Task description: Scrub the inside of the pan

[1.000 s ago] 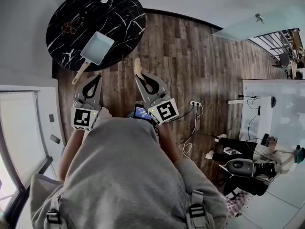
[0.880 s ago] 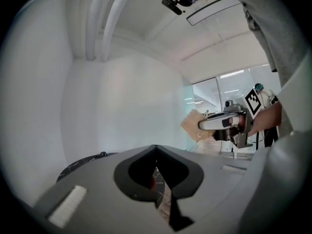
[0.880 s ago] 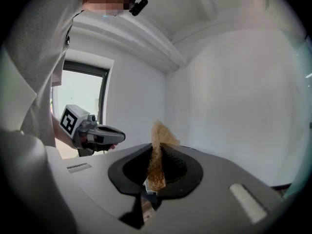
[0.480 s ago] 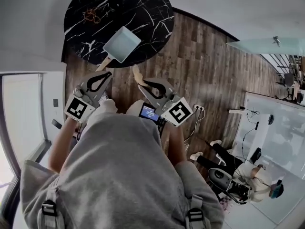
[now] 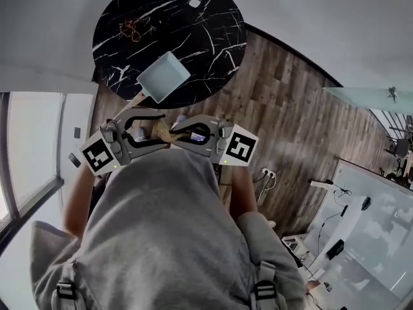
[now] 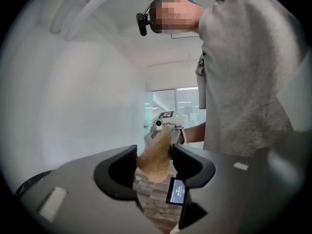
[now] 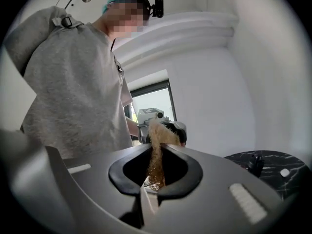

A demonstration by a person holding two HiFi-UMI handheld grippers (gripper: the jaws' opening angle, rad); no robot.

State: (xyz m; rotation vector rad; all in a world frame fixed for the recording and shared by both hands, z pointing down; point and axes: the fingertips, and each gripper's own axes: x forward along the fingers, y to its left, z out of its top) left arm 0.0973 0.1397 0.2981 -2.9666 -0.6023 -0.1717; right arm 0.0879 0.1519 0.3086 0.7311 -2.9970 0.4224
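Observation:
The pale blue square pan [image 5: 164, 76] sits on the round black marble table [image 5: 193, 31], its wooden handle [image 5: 135, 99] pointing toward me. Below the table edge my two grippers face each other. The right gripper [image 5: 177, 136] [image 7: 157, 150] is shut on a tan fibrous scrubber [image 5: 164, 134] [image 7: 156, 165] that sticks out past its tips. The left gripper [image 5: 155, 130] [image 6: 153, 152] has just been opening; its jaws stand wide on either side of the scrubber [image 6: 155, 156] without pinching it. Both grippers are short of the pan and apart from it.
On the table lie a small brownish tangle [image 5: 129, 28] and a little white object [image 5: 194, 3]. Wooden floor [image 5: 290, 108] runs to the right, with a power strip and cable [image 5: 266, 173]. A window and white wall [image 5: 32, 147] stand at the left. A small lit screen [image 6: 176, 191] hangs below the jaws.
Both grippers swung from pointing at the table to facing each other. The left jaws went from shut to open around the scrubber that the right gripper still holds.

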